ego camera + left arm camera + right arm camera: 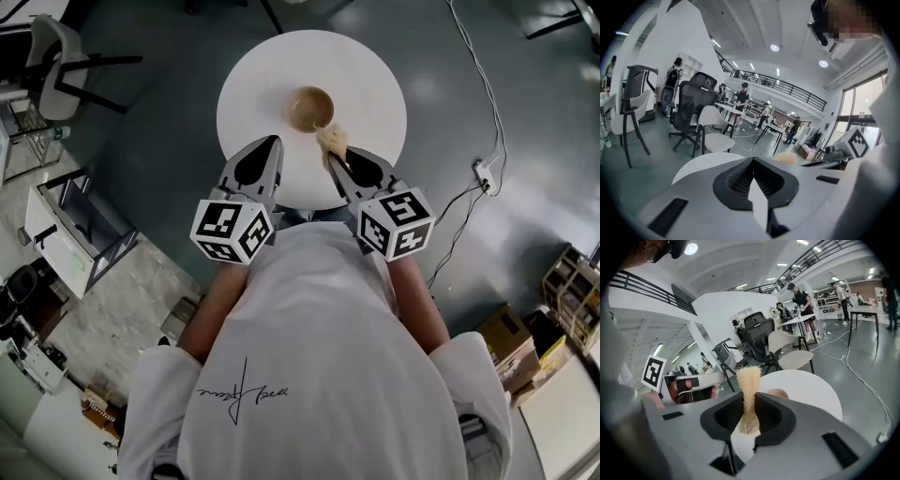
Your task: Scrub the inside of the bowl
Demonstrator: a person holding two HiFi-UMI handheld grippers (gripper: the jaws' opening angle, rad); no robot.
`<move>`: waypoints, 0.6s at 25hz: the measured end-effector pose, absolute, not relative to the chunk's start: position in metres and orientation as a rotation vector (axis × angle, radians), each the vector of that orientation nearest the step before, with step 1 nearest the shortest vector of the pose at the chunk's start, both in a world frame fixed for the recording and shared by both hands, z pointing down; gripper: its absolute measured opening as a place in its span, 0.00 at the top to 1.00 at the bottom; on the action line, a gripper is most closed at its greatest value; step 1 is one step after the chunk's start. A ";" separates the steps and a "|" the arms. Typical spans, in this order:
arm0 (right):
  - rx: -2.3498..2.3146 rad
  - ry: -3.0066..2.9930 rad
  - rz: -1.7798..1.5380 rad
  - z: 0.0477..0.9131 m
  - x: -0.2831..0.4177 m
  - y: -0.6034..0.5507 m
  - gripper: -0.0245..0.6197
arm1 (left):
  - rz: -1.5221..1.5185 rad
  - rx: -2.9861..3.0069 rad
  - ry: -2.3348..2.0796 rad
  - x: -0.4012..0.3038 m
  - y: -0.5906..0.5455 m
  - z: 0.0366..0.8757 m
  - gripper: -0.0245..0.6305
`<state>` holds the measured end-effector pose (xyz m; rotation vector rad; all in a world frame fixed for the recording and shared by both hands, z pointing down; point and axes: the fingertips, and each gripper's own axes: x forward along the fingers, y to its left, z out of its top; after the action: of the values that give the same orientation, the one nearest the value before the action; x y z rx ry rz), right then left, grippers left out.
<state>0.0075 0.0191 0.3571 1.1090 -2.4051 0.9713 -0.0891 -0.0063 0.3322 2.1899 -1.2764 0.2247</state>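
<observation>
A small wooden bowl (pixel 310 108) stands upright on a round white table (pixel 375 84), a little past its middle. My right gripper (pixel 331 156) is shut on a tan fibrous scrubber (pixel 331 140), which sticks out beyond the fingertips just short of the bowl's near rim. In the right gripper view the scrubber (pixel 749 394) is pinched between the jaws, and the bowl (pixel 779 393) peeks out behind it. My left gripper (pixel 274 143) hovers over the table's near edge, left of the bowl, shut with nothing in it. In the left gripper view its jaws meet at the left gripper (pixel 752 160).
Chairs (pixel 56 70) stand on the floor at the upper left. A cable runs to a power strip (pixel 485 173) right of the table, and boxes (pixel 511 337) sit at the lower right. Office chairs (pixel 691 115) and several people stand in the background.
</observation>
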 end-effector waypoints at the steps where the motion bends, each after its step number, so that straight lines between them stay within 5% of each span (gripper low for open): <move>1: 1.110 -2.394 0.972 0.360 0.010 0.016 0.83 | 0.231 2.183 -1.274 -0.088 -0.009 0.336 0.96; 15: 1.082 -2.239 0.960 0.417 0.031 -0.005 0.83 | 0.358 2.016 -1.217 -0.084 -0.023 0.416 0.96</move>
<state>0.0313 -0.0050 0.4172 1.0818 -2.2393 0.9605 -0.0844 -0.0227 0.4164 2.0160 -1.2172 0.3577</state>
